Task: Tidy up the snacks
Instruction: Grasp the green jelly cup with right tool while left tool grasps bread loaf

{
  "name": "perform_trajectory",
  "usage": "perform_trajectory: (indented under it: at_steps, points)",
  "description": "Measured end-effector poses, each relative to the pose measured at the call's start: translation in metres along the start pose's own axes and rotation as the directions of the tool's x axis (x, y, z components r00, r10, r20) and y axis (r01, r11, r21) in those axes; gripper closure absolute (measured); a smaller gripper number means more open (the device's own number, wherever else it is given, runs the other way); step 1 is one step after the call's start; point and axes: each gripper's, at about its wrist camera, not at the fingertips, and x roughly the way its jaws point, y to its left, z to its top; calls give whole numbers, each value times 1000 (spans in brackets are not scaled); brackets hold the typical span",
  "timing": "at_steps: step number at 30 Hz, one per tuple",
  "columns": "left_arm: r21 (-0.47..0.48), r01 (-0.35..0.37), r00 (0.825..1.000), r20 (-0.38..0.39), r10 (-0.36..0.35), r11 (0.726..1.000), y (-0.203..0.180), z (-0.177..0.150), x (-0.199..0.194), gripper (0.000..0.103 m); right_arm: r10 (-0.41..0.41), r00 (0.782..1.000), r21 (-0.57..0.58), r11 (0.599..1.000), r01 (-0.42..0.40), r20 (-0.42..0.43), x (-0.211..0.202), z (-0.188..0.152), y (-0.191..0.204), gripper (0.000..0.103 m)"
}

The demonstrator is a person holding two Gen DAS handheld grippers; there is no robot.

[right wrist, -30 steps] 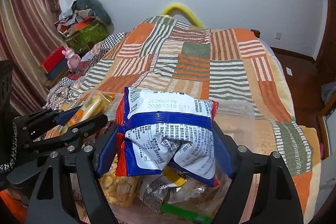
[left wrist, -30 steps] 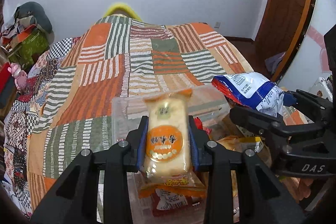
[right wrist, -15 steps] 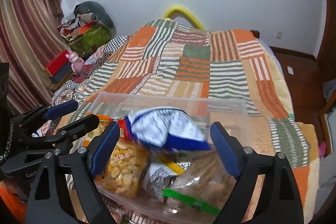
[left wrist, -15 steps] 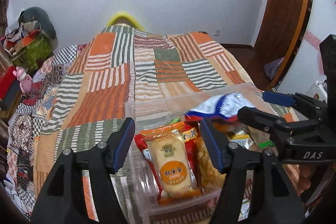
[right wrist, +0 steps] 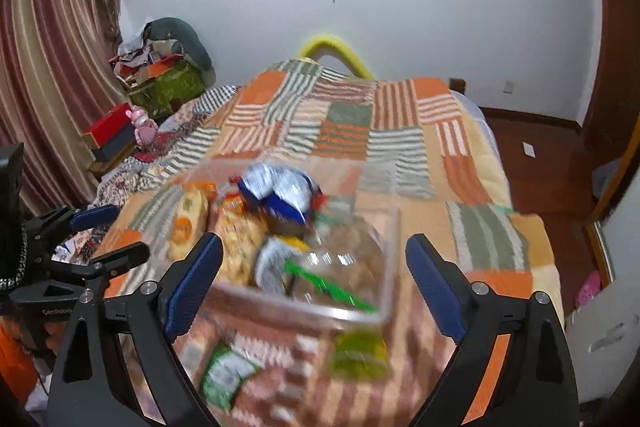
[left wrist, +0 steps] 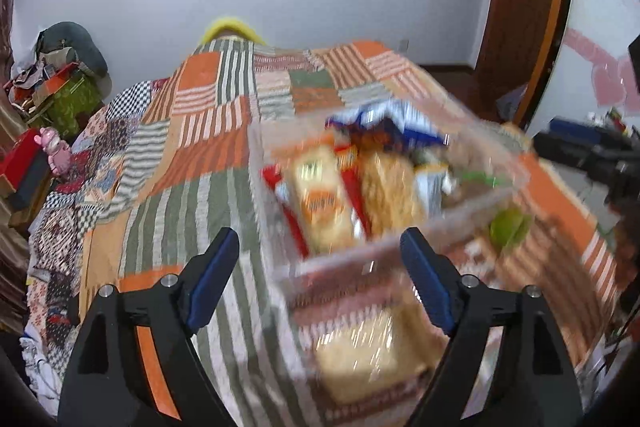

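Left wrist view: left gripper [left wrist: 320,259] has just been opening, jaws spread wide with nothing gripped; near rim of the clear plastic bin [left wrist: 472,203] shows between the blue pads but no pad touches it. Orange-label cake pack [left wrist: 320,203] lies inside the bin on its left side, next to a yellowish cracker bag [left wrist: 390,187]. Blue-and-white bag [left wrist: 392,125] sits on top toward the far wall. Frame is motion-blurred, so exact pack edges are a guess.

Right wrist view: right gripper [right wrist: 314,279] also has just been opening, jaws parted and empty, bin [right wrist: 390,251] between them but untouched. Blue-and-white bag [right wrist: 280,191] rests on the pile inside. Bin stands on the patchwork bedspread [right wrist: 400,143].

Still loose on the bedspread in front of the bin: green pack [right wrist: 224,375], second greenish pack [right wrist: 360,351], and a pale wrapped pack [left wrist: 360,351] right under the left gripper.

Judged step: both drops are done, so clear off and go for the leftovers. To do it well:
- lift clear of the bin rim before swinging, so fingers don't snag the thin wall or drag the bin
- keep jaws wide until they straddle a pack
- take packs across the narrow side, the crinkly film looks slippery
- one pack per hand, keep the two grippers apart
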Motion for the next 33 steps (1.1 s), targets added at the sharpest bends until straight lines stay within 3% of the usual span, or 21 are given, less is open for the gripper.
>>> perform_trajectory:
  at_steps: [4,12,17,23,26,30,33]
  points:
    - [2,-48,998,-43,48,999,-1,-33,2,20,-45,998,7,999,45,-32,-5,-23,-11,11]
    - [-111,9,991,-131,-24,994,8,-75,11,19,-75,989,45,996,82,-129,6,-65,-29,11]
    - [-137,47,990,-126,-64,989,-3,-75,11,19,-63,985,60,996,73,-160,11,-79,-32,12]
    - [-101,64,991,-112,-76,993,-24,-69,14,16,-53,982,58,996,65,-179,16,-85,-32,13]
    - [-120,84,985,-143,-101,989,-28,-67,24,15,-52,981,58,996,64,-188,22,-84,-29,13]
    - [-60,27,989,-141,-35,998,-38,-68,32,14,-52,977,58,996,65,-207,31,-81,-26,19]
    - [-65,21,991,-129,-30,998,-38,-68,35,14,-51,974,68,995,67,-222,37,-80,-25,23]
